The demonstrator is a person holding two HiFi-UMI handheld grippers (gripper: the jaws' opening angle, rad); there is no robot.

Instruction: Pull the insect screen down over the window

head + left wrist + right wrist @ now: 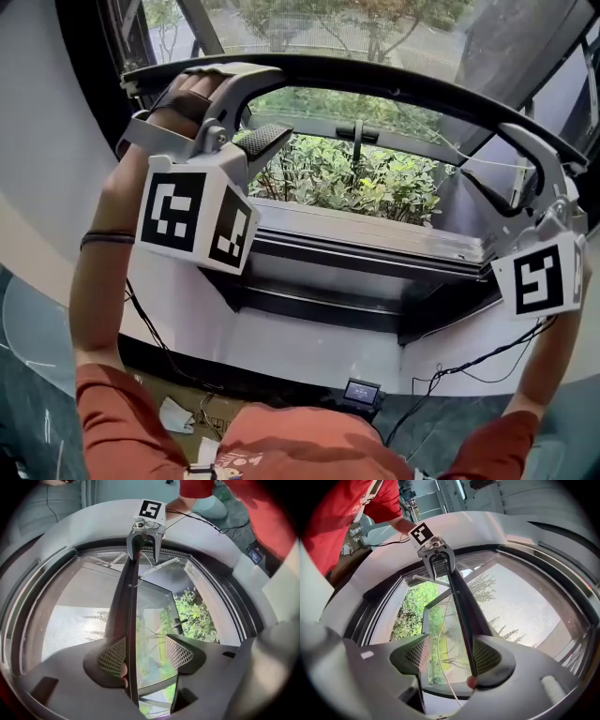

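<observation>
The insect screen's black bottom bar (375,82) runs across the top of the window in the head view, with the grey mesh (79,616) behind it. My left gripper (262,108) straddles the bar at its left end. The bar (131,602) lies against the left pad (114,657) while the right pad stands apart, so the jaws are open. My right gripper (502,159) straddles the right end. There the bar (461,602) rests against the right pad (486,657), and the left pad is apart, so it is open too.
Below the bar an open window sash (375,239) shows green shrubs (356,178) and a black handle (357,136). A thin white cord (440,634) hangs beside the bar. A small device (362,392) and cables lie on the floor under the white sill (309,347).
</observation>
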